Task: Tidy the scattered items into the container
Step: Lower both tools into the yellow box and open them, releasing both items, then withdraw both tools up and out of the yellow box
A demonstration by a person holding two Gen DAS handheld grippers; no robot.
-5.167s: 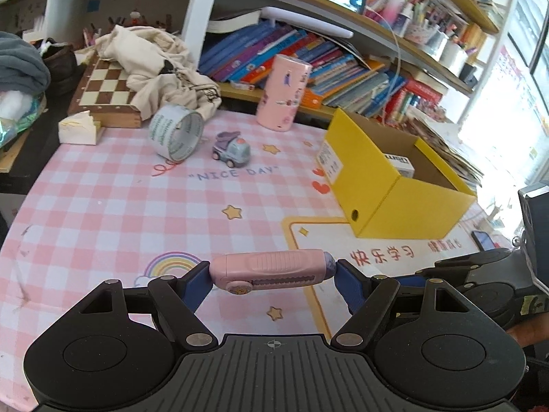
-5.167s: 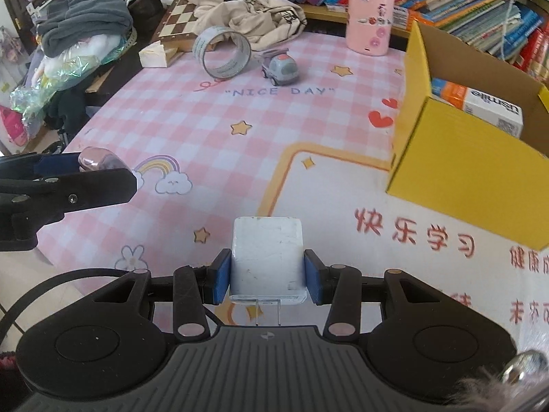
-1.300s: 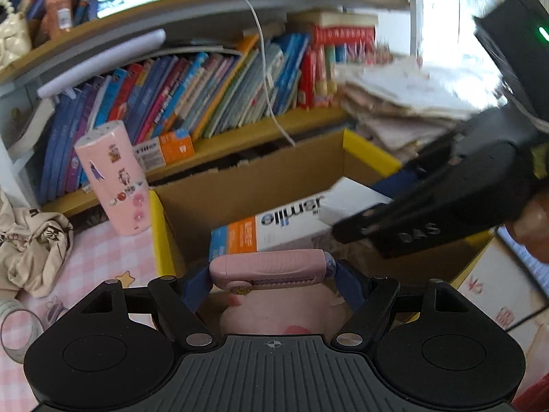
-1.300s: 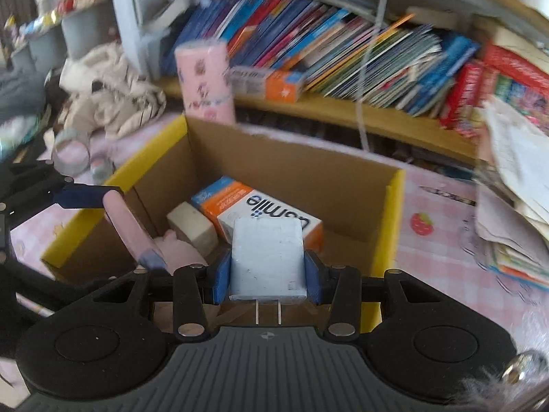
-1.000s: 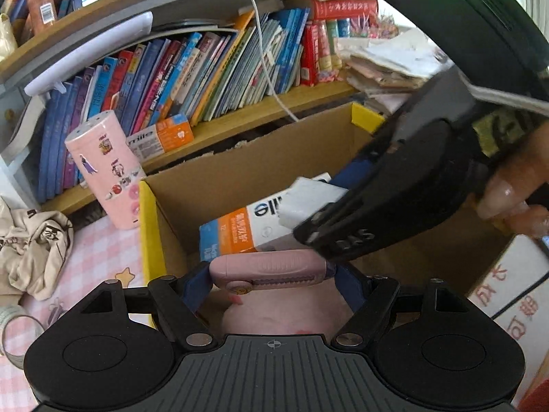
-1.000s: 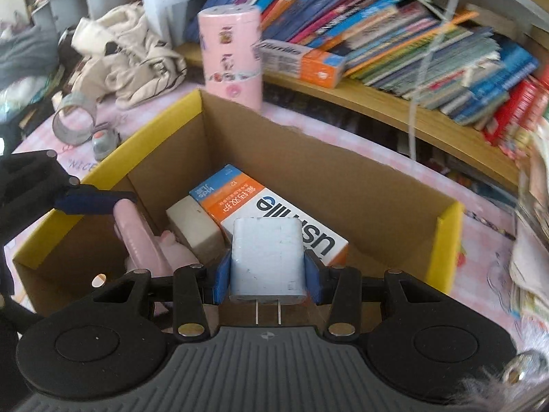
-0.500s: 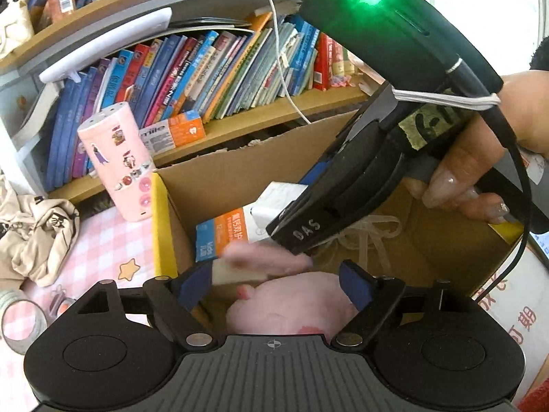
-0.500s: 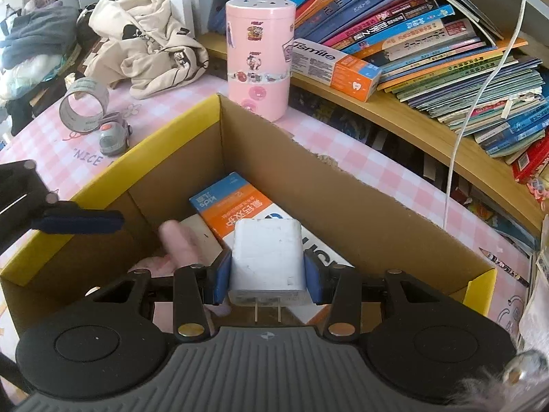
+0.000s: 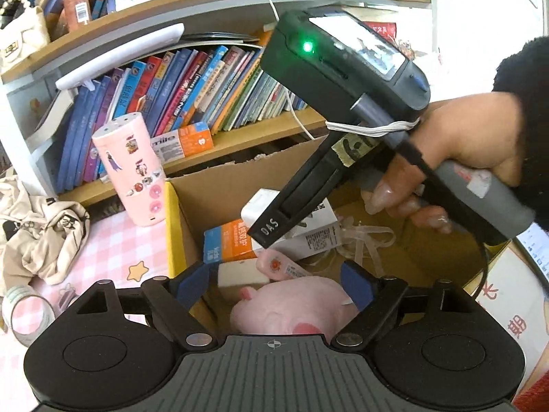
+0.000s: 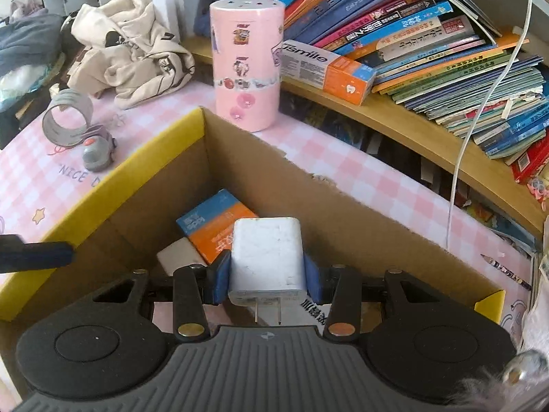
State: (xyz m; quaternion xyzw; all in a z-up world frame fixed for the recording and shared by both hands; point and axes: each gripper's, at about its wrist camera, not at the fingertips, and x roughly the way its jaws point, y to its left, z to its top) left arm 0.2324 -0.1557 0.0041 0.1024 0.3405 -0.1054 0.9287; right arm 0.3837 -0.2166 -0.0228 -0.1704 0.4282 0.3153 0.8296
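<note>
desk (image 10: pixel 346 171): pink-white checked cover | yellow cardboard box (image 10: pixel 113 178) stands open on it | pink sticker canister (image 10: pixel 246 65) upright just behind box corner | tape roll (image 10: pixel 67 118) on edge, touching grey toy car (image 10: pixel 97 152) | cream garment (image 10: pixel 130 51) heaped at back | wooden shelf (image 10: pixel 411 130): books, 1 toothpaste carton (image 10: pixel 326 68)

box (image 10: pixel 144 158) mouth open above | floor crowded: toothpaste carton (image 10: pixel 212 230), plush (image 9: pixel 291 305) | right gripper (image 10: pixel 266 274) overhead
</note>
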